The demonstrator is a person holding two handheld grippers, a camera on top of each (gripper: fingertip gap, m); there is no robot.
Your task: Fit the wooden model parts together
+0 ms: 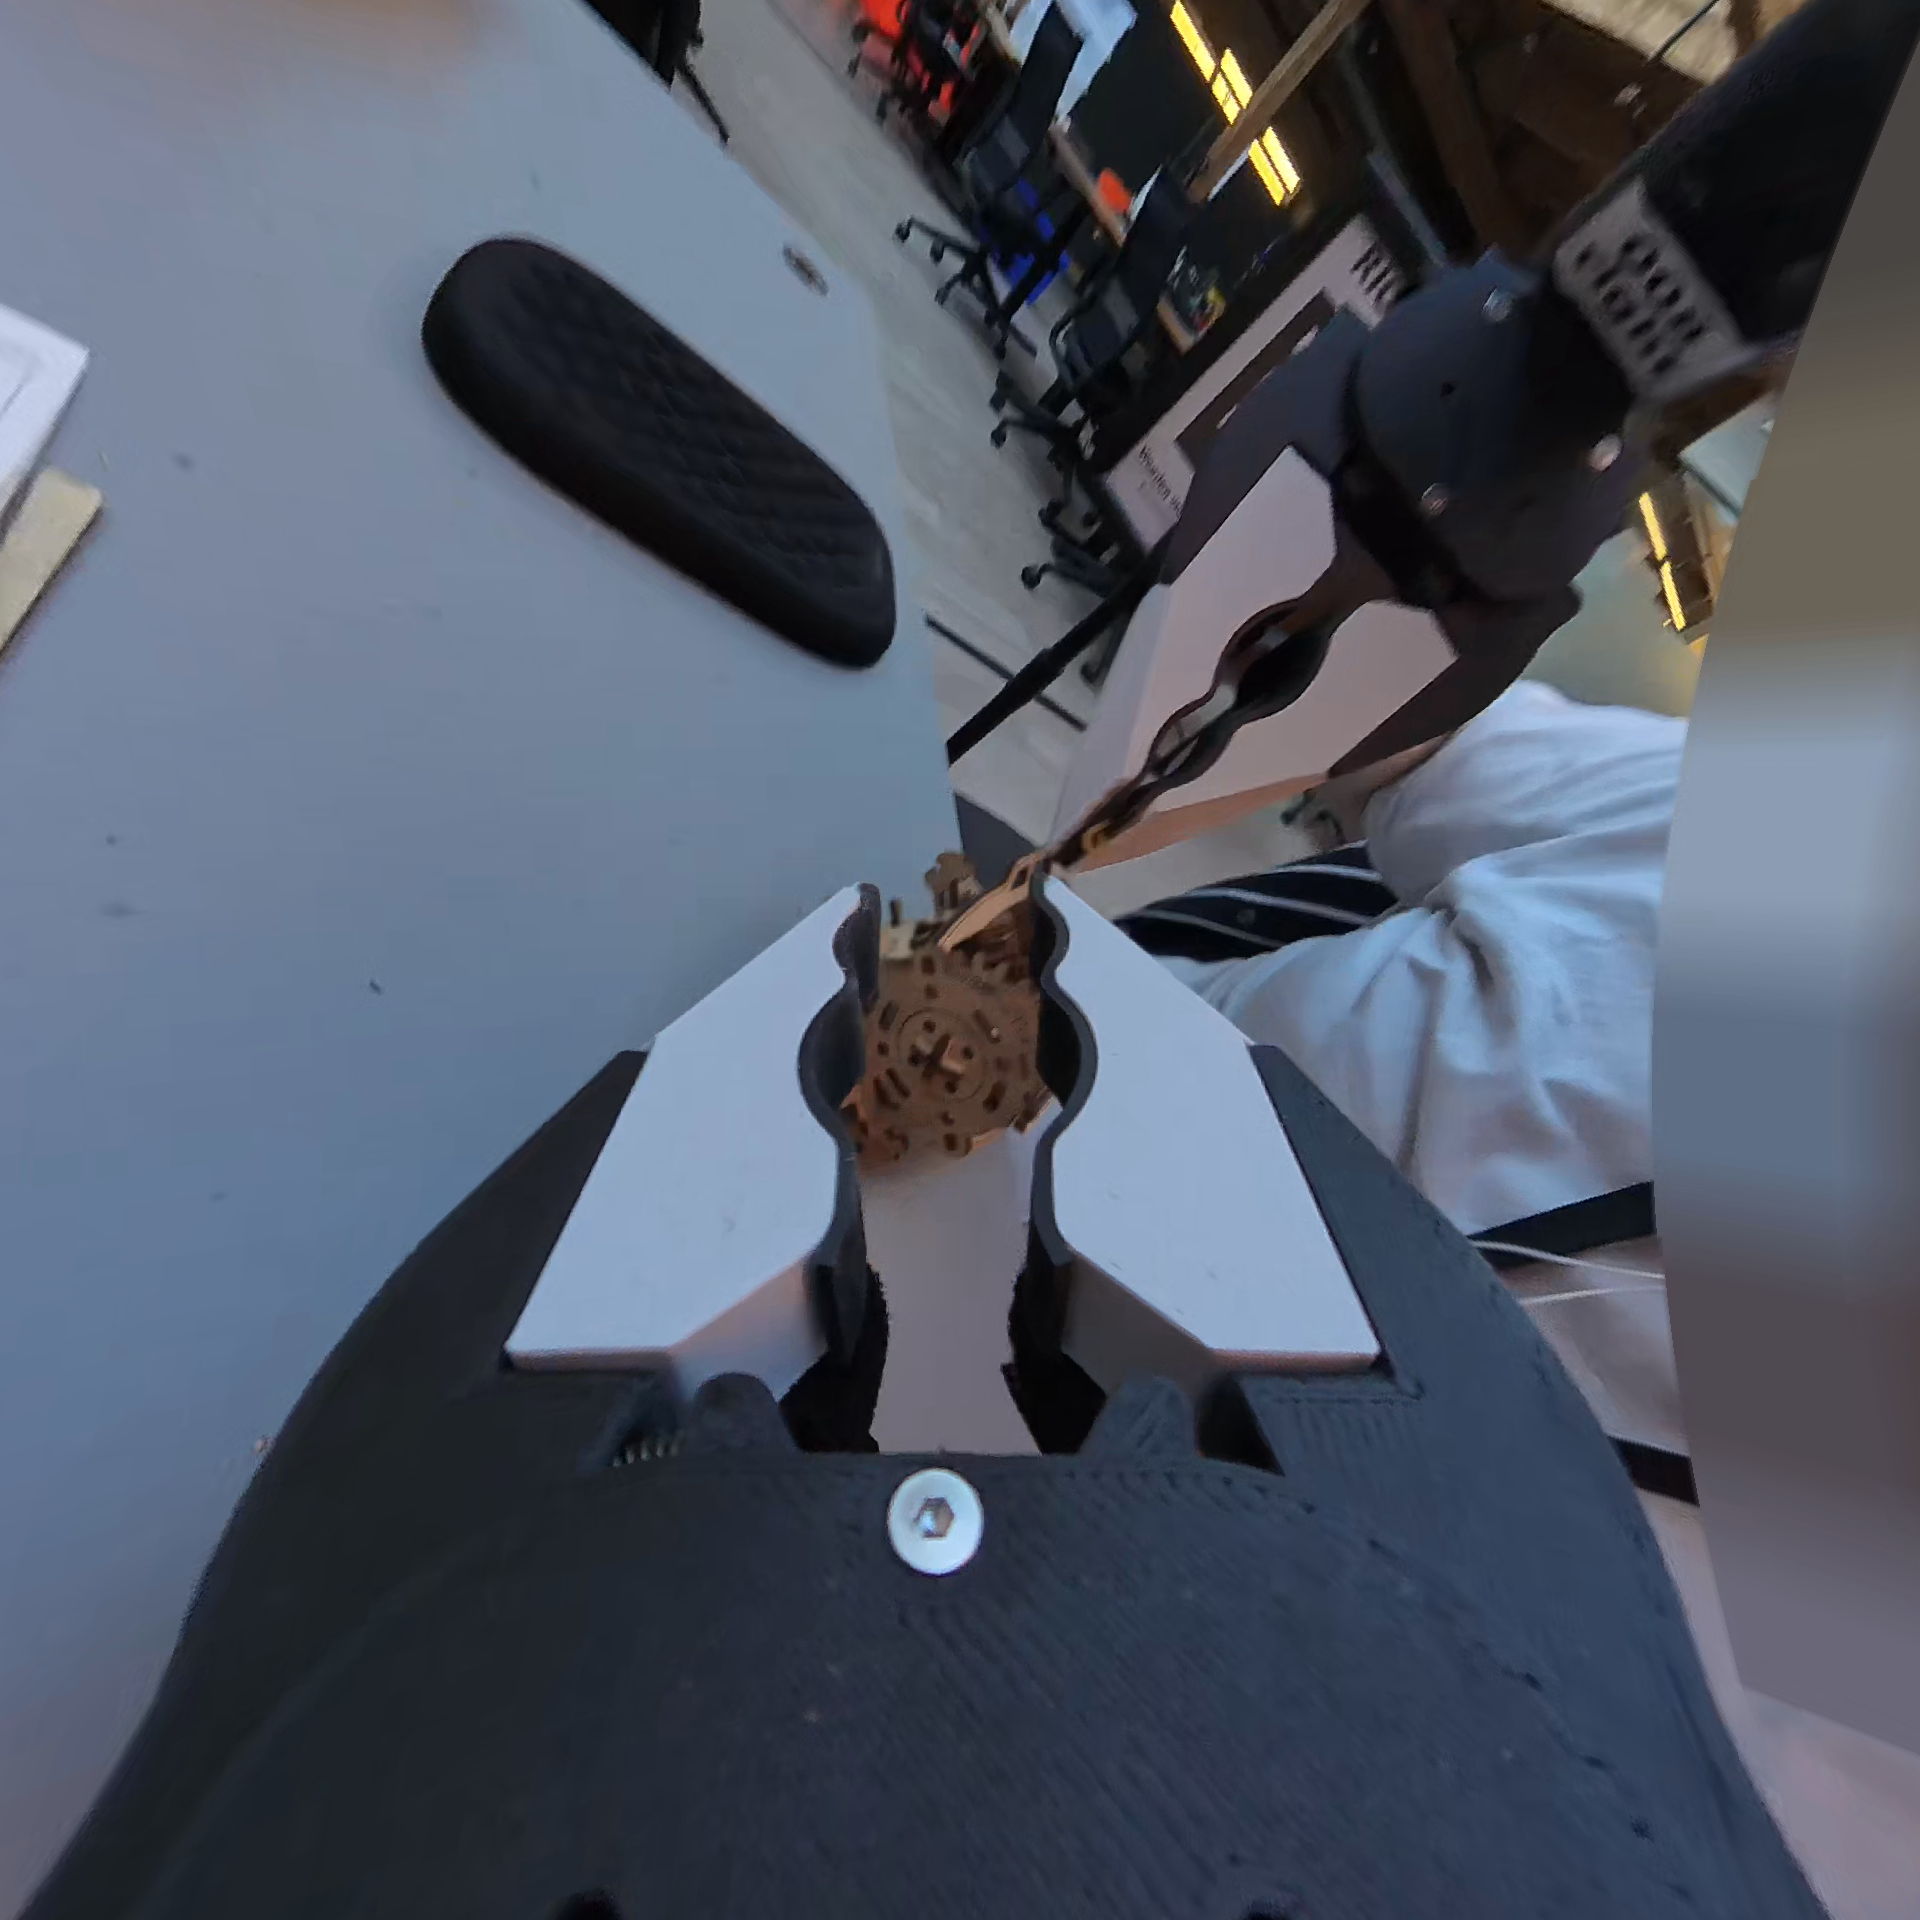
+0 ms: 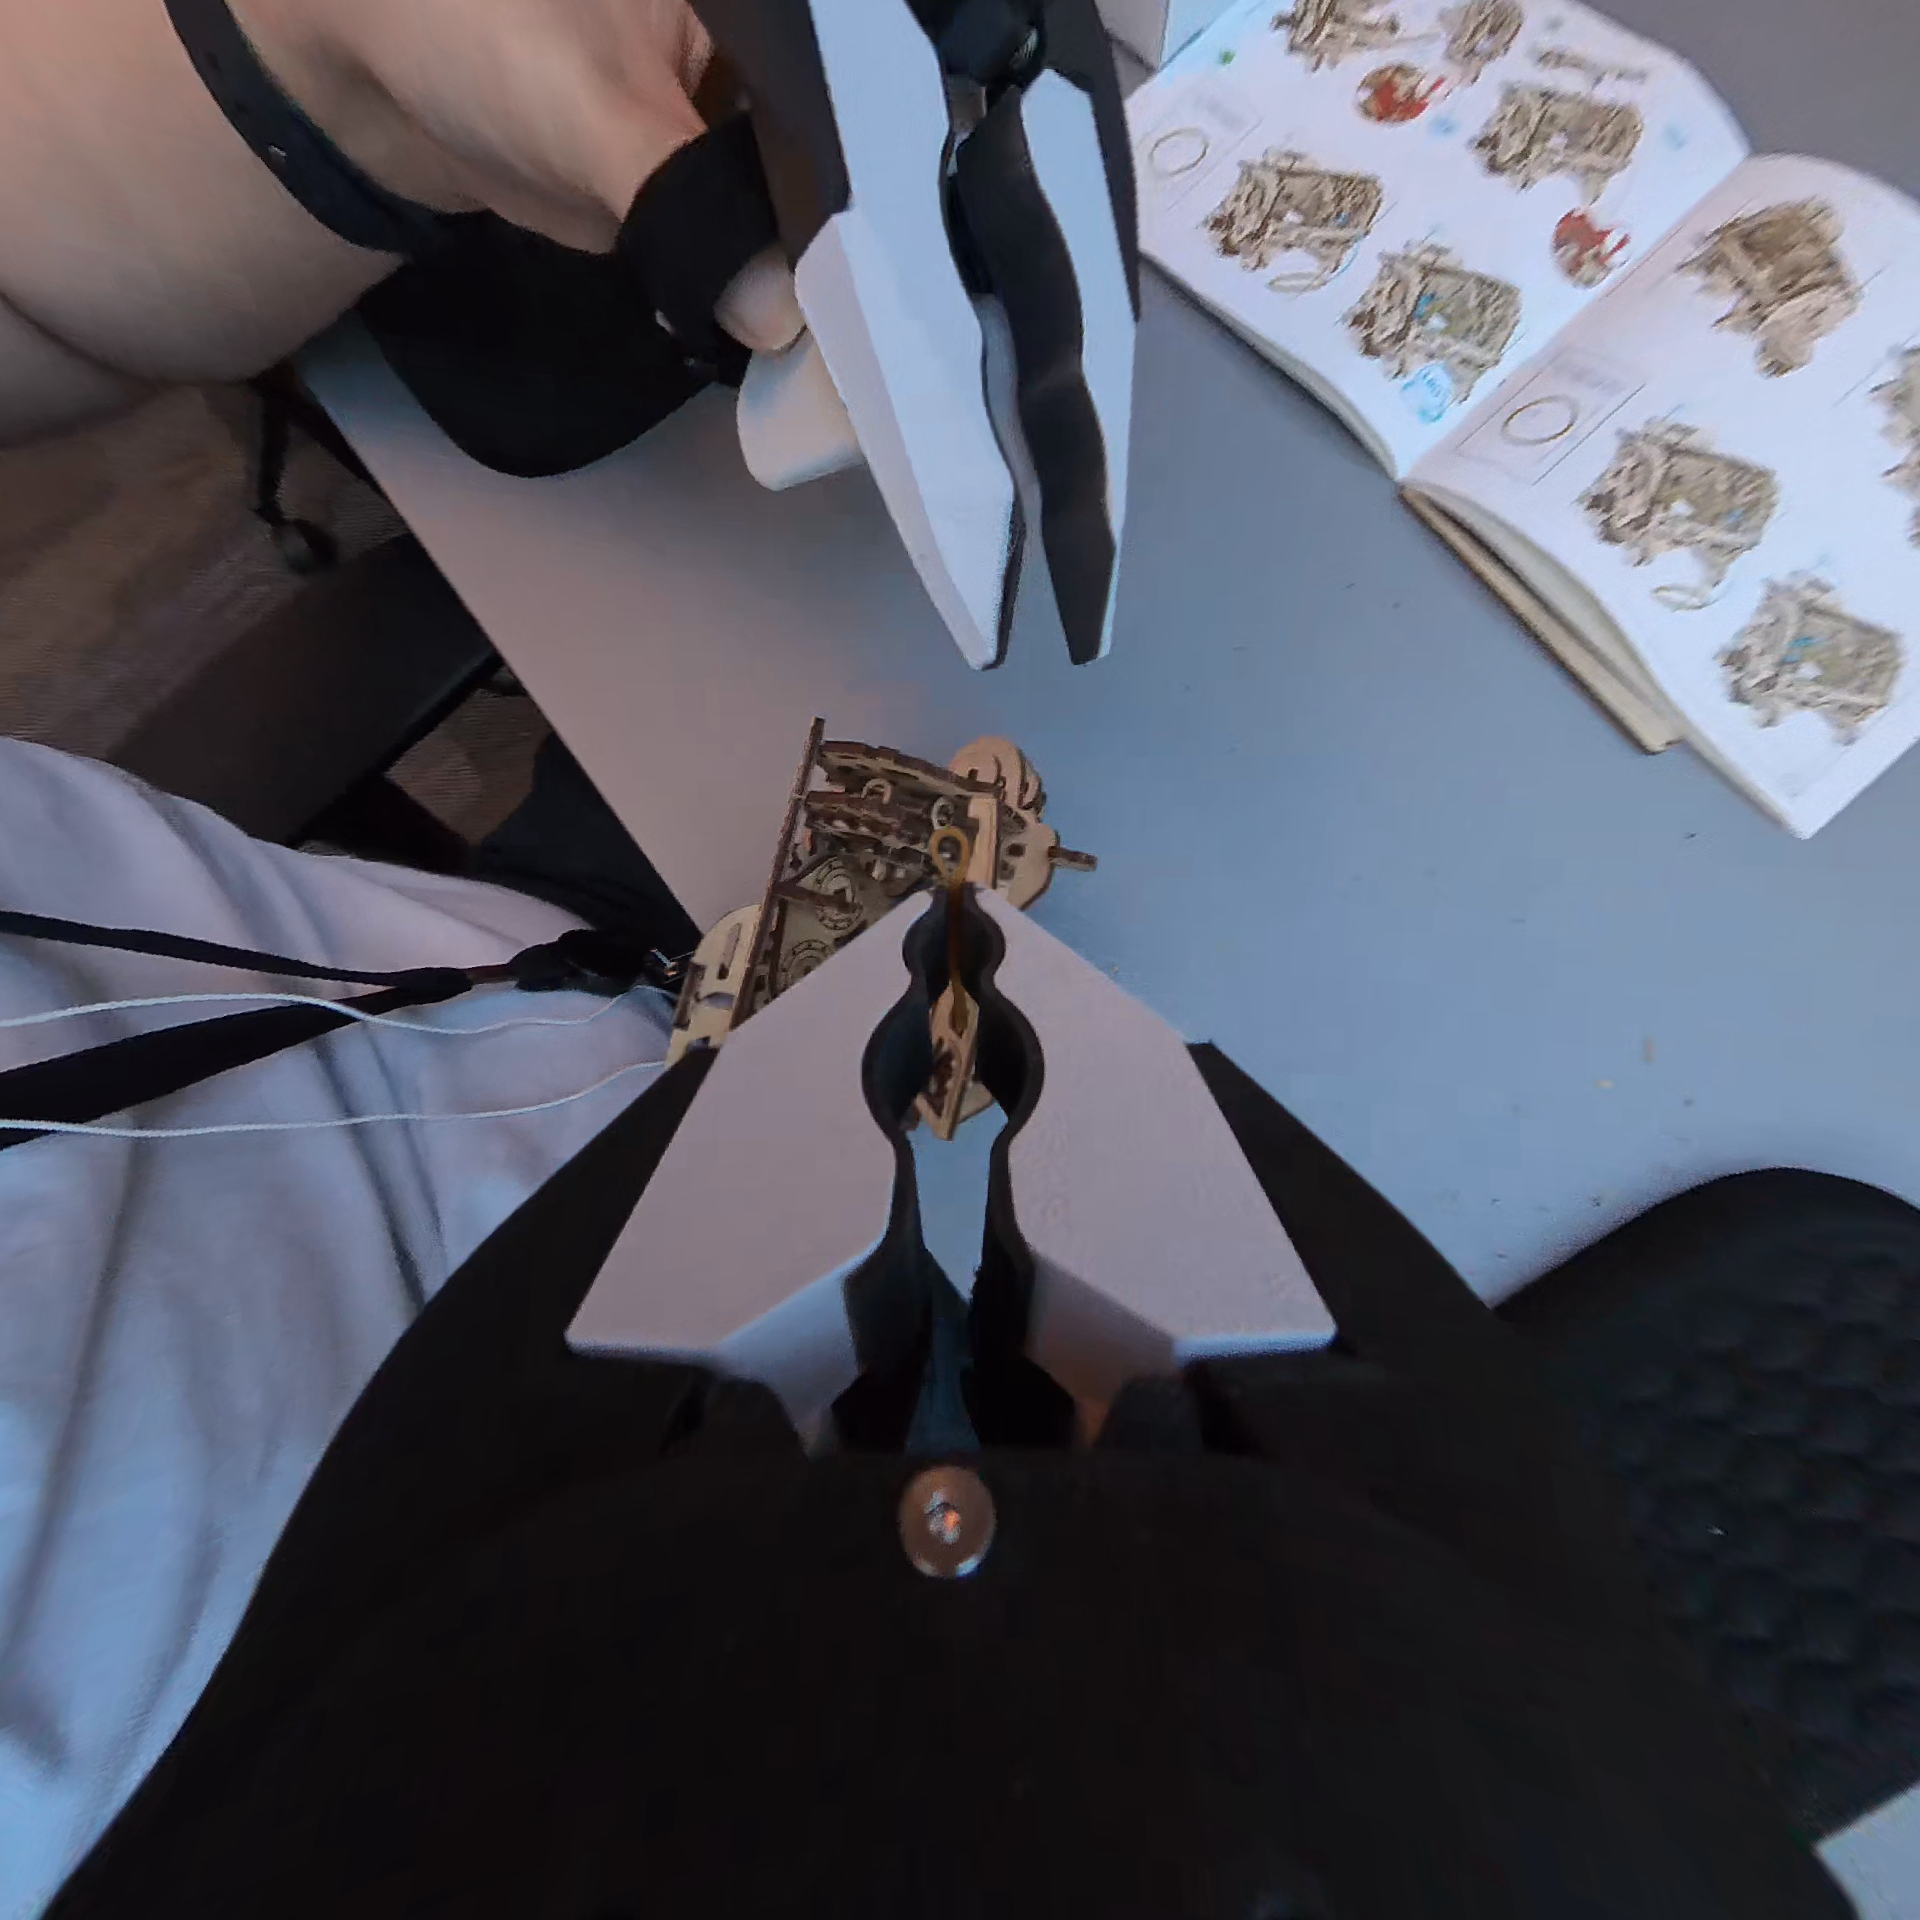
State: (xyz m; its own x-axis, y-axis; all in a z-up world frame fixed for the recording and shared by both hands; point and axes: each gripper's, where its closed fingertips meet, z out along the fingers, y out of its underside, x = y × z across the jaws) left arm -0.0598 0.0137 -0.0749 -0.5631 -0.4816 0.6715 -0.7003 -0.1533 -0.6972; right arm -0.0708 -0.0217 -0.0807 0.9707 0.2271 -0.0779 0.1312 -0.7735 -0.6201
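The wooden model point(image 2: 862, 862), a small laser-cut assembly of gears and plates, stands at the near edge of the grey table point(image 2: 1351, 935). My right gripper point(image 2: 951, 899) is shut on a thin wooden part point(image 2: 951, 1023). The part's ringed tip point(image 2: 948, 847) pokes out against the model's top. My left gripper point(image 2: 1034, 655) hovers just beyond the model with its fingers a narrow gap apart and holds nothing. In the left wrist view the model point(image 1: 940, 1060) shows through the gap of the left gripper point(image 1: 951, 904). The right gripper point(image 1: 1055, 857) brings the part point(image 1: 987, 914) in from the upper right.
An open instruction booklet point(image 2: 1558, 364) lies at the far right. A black padded wrist rest point(image 1: 655, 447) lies on the table. A flat wooden sheet point(image 1: 42, 551) lies at the left edge. The person's white garment point(image 2: 260, 1195), with straps and thin white strings, is beside the table edge. There is about 5 cm between the tips of the two grippers.
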